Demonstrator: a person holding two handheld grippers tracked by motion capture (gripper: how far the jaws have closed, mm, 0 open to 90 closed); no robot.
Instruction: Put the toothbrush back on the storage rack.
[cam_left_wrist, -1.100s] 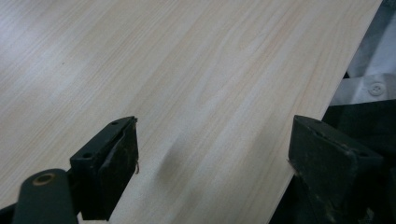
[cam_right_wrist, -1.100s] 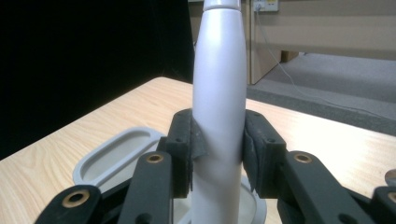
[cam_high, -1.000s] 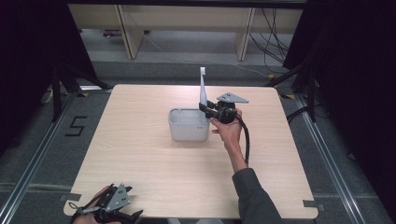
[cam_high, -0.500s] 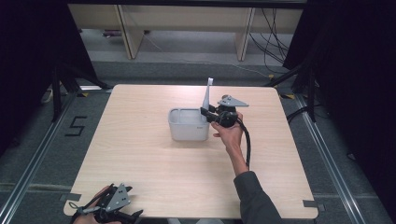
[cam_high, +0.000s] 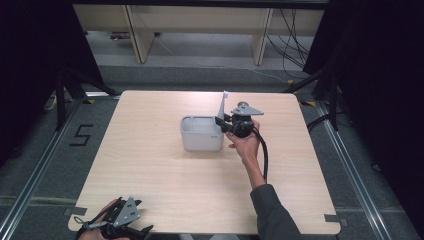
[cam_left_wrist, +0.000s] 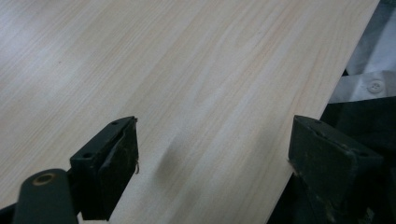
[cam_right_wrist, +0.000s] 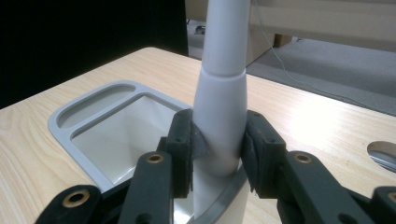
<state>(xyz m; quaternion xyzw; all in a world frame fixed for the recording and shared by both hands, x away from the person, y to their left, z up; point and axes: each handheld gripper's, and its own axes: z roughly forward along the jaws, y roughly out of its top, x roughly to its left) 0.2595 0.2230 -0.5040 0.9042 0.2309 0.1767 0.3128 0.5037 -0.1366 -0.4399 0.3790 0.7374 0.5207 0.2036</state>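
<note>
Above the bin's (cam_high: 201, 140) right rim — right gripper (cam_right_wrist: 215, 151) clenched on a white handle (cam_right_wrist: 223, 93); left gripper (cam_left_wrist: 212, 158) released, resting at table (cam_high: 150, 175) edge.

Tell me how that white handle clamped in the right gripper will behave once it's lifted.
The white handle looks like smooth rigid plastic, so probably stiff but slippery. The right gripper pinches it low while it stands tall, so it may pivot. Likely light.

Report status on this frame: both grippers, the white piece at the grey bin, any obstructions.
Right gripper shut on white handle, upright at grey bin right rim. Left gripper open, idle at near table edge. Nothing in the way.
</note>
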